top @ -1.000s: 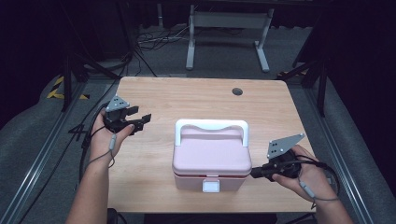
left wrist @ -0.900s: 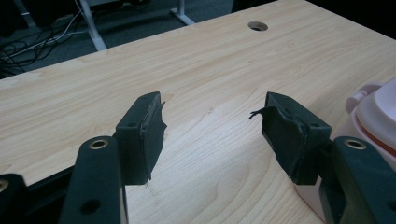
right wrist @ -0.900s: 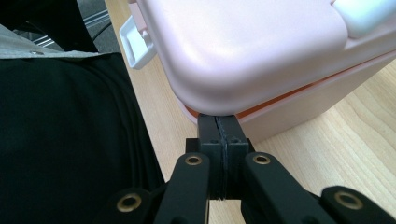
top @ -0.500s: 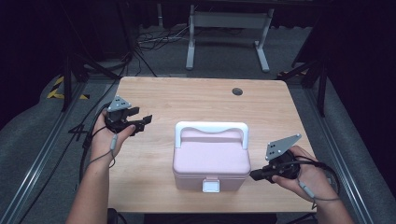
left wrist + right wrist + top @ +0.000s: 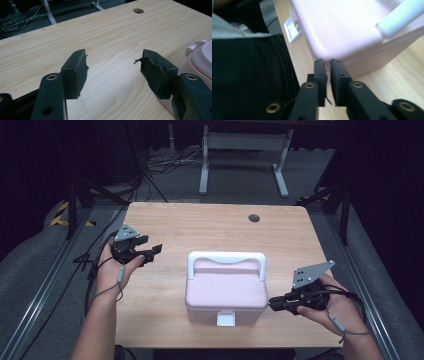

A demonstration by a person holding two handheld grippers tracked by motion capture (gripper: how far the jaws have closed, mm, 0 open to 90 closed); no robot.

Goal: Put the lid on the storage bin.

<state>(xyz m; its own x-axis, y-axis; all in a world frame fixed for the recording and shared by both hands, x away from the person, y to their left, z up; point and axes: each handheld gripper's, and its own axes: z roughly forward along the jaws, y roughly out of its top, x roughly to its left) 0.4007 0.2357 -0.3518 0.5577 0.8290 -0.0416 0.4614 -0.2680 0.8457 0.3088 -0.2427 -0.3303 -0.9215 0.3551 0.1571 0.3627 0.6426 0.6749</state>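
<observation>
High view: left gripper [image 5: 145, 253] hovers with jaws wide apart and empty, well left of the pink plastic lidded box with white handle [image 5: 226, 288], mid-table. Right gripper [image 5: 278, 304], its jaws just parting slightly, nothing between them, lies nearer, at the box's right wall, pointing leftward. Pale wooden table [image 5: 210, 227], dark room.

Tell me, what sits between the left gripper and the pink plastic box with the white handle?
Nothing: in the high view, bare wooden tabletop separates the left gripper from the pink plastic box.
</observation>
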